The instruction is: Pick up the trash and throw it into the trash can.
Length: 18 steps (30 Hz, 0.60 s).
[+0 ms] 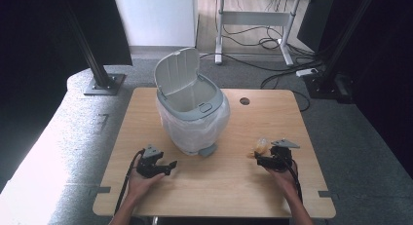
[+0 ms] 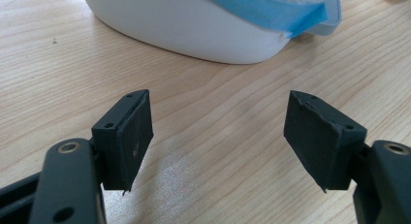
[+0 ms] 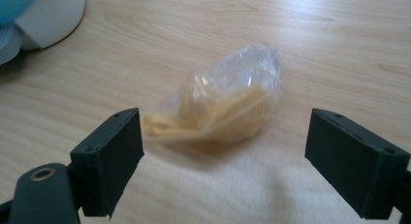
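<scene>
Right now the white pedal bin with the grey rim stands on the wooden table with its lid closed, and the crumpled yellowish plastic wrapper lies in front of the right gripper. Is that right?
Not quite: the lid of the white pedal bin stands open, as the high view shows. The crumpled yellowish plastic wrapper does lie before the right gripper.

The wrapper is a small crumpled piece of clear plastic with a pale yellow lining or contents showing through it; what exactly is inside cannot be told. It lies loosely bunched on its side on the wooden table, its clear end puffed up and its yellow end flattened against the wood. In the high view the wrapper sits in the right half of the table, nearer the front edge than the back, well in from the right edge and well apart from the bin at the table's middle.
</scene>
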Each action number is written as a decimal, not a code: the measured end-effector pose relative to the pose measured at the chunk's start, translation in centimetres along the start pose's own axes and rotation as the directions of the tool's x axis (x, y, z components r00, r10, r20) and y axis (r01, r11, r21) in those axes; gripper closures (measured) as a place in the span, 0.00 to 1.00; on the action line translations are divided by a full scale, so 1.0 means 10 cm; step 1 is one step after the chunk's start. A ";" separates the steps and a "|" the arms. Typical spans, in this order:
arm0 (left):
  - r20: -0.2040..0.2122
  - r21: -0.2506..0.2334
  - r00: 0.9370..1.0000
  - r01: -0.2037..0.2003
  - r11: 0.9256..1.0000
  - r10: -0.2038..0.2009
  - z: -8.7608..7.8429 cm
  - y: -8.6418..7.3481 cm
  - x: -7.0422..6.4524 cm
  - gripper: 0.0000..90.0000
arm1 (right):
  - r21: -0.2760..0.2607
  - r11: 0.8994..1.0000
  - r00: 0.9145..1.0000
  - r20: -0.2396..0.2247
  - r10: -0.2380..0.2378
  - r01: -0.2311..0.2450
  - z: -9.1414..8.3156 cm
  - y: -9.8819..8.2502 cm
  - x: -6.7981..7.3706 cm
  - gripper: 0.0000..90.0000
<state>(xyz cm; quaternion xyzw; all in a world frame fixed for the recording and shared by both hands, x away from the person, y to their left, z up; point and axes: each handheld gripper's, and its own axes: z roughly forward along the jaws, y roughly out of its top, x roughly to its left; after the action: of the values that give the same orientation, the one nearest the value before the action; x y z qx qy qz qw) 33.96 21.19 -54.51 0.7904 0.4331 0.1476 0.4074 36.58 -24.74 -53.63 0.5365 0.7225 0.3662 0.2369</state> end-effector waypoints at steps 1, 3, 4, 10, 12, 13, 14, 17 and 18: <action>-0.007 -0.004 1.000 -0.001 1.000 0.001 0.00 0.00 0.00 0.29 | 0.003 1.000 1.000 0.000 0.002 -0.002 0.03 0.02 0.00 0.14; -0.012 -0.015 1.000 0.006 1.000 -0.006 -0.01 0.00 0.00 0.30 | 0.002 1.000 1.000 0.005 0.020 -0.020 0.09 0.07 -0.01 0.14; -0.015 -0.021 1.000 0.010 1.000 -0.010 -0.02 0.00 0.01 0.30 | 0.004 1.000 1.000 0.008 0.023 -0.023 0.12 0.09 -0.01 0.14; -0.022 -0.031 0.999 0.023 0.999 -0.024 -0.04 -0.01 0.04 0.30 | 0.023 1.000 0.999 0.047 0.010 -0.011 0.24 0.21 0.01 0.13; -0.020 -0.027 1.000 0.023 0.999 -0.023 -0.03 -0.01 0.04 0.30 | 0.036 0.999 0.999 0.049 0.016 -0.018 0.29 0.21 0.01 0.13; -0.019 -0.025 1.000 0.022 0.999 -0.023 -0.03 -0.01 0.04 0.30 | 0.048 0.999 0.999 0.050 0.021 -0.023 0.32 0.20 0.01 0.13; -0.020 -0.023 1.000 0.022 0.999 -0.023 -0.03 -0.01 0.04 0.30 | 0.054 0.998 0.999 0.048 0.022 -0.024 0.34 0.19 0.01 0.13; -0.020 -0.024 1.000 0.021 0.999 -0.021 -0.03 -0.01 0.04 0.30 | 0.060 0.997 0.998 0.037 0.044 -0.046 0.37 0.17 0.00 0.15; -0.021 -0.026 1.000 0.021 0.999 -0.021 -0.03 -0.01 0.04 0.30 | 0.063 0.997 0.998 0.033 0.047 -0.049 0.38 0.16 0.00 0.16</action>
<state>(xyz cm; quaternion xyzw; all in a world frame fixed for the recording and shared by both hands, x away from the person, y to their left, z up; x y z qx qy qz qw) 33.94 21.67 -54.50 0.7789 0.4437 0.1574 0.4144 40.34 -23.46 -54.69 0.5667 0.7168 0.3401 0.2223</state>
